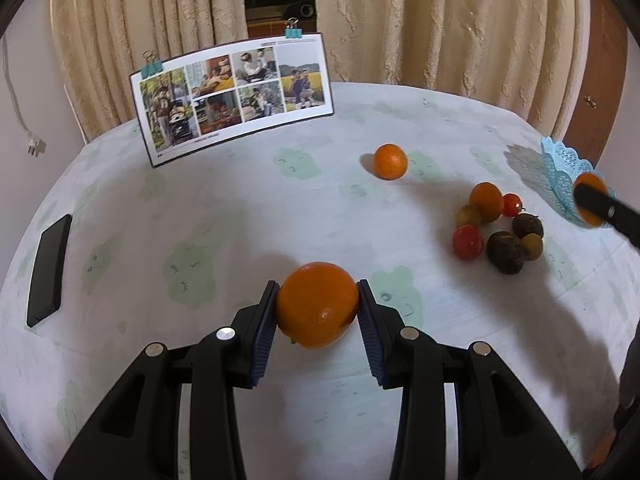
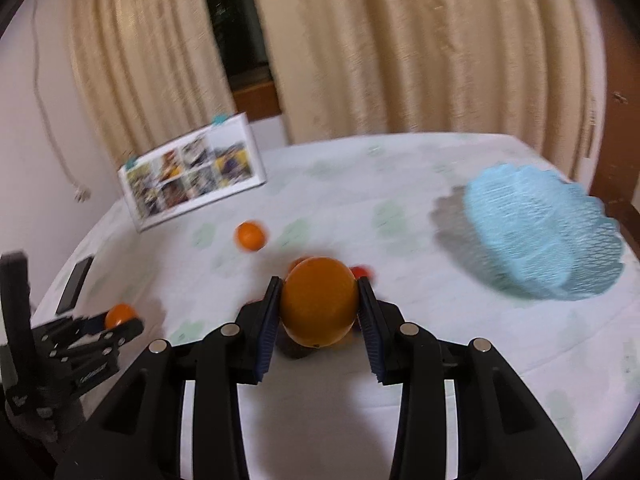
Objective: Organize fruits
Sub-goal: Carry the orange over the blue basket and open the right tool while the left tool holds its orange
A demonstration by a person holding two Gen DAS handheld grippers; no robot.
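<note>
My left gripper (image 1: 318, 292) is shut on a large orange (image 1: 318, 306), held low over the tablecloth near the front. My right gripper (image 2: 319, 292) is shut on another orange (image 2: 319, 306), raised above the table; the right wrist view is motion-blurred. In the left wrist view that orange (image 1: 588, 200) shows at the right edge, in front of the blue lace basket (image 1: 560, 168). The basket (image 2: 540, 236) lies ahead and to the right of my right gripper. A third orange (image 1: 390, 161) rests alone mid-table. A cluster of fruit (image 1: 500, 228) holds an orange, tomatoes and dark and small greenish fruits.
A photo board (image 1: 236, 96) stands clipped upright at the back of the round table (image 1: 200, 208). A black phone (image 1: 48, 272) lies near the left edge. Curtains hang behind. My left gripper (image 2: 120, 322) appears at the left in the right wrist view.
</note>
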